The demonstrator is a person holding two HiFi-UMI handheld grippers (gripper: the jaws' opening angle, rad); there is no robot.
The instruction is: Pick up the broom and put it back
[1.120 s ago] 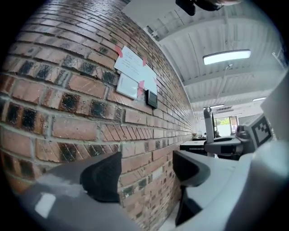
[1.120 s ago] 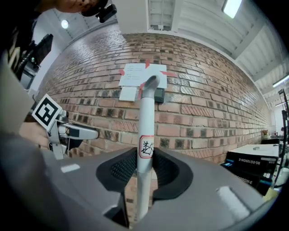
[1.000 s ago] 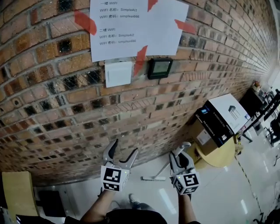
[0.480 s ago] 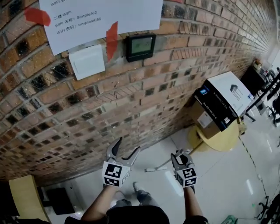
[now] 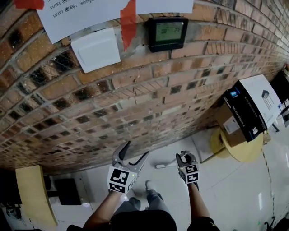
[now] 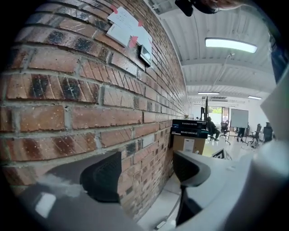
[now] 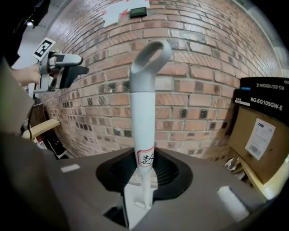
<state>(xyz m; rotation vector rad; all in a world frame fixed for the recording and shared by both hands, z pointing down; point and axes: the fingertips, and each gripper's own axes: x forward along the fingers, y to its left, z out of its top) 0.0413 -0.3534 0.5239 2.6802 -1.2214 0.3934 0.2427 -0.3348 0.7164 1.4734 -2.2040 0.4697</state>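
Right gripper view puts the nearest thing plainly in front of me: the right gripper (image 7: 144, 171) is closed tight on the broom (image 7: 143, 117), its dark pads pressed against the white shaft just below a small red-edged label. The shaft stands upright between the jaws, and its grey hanging loop points toward the brick wall (image 7: 207, 67). In the head view, a short pale length of the broom slants down from that gripper to its left, toward the floor (image 5: 235, 189) at the foot of the wall. I cannot tell whether it touches the floor.

Beside it, the left gripper (image 6: 144, 173) holds nothing. Its two jaws are spread wide apart, with only brickwork and floor showing between them. It hovers close to the wall, level with the other gripper.

To the right stands a round yellow table (image 5: 239, 153) with a cardboard box (image 5: 228, 124) on it, and a black-and-white carton (image 5: 255, 106) sits on top of that. A wooden board (image 5: 31, 194) shows low at the left. Higher on the wall are a white switch plate (image 5: 95, 48), a small dark display (image 5: 168, 32), and a paper notice (image 5: 90, 11) fixed with red tape.
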